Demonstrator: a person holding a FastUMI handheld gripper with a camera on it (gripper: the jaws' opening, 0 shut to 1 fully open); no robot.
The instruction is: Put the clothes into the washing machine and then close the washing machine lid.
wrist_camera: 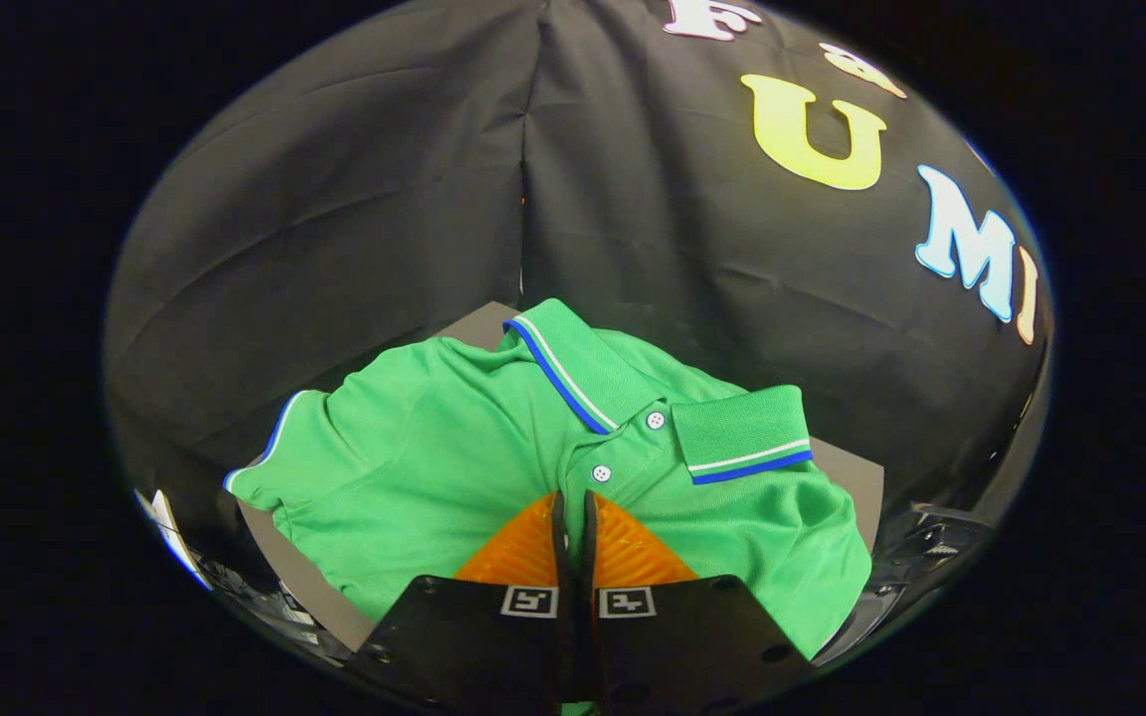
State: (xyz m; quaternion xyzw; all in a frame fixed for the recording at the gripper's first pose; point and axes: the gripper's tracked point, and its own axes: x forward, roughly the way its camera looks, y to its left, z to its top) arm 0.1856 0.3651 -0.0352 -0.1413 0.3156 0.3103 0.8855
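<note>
A green polo shirt (blue and white stripes edge its collar and sleeve) lies spread over a grey surface, covering most of it; bare grey shows at the corners behind the collar and beside the sleeves. Black cloth walls the booth behind and meets in a vertical seam. The tongs hover over the shirt's placket, fingers drawn together with barely a slit between; whether they pinch fabric is unclear.

Grey surface; green polo shirt spread on it.
</note>
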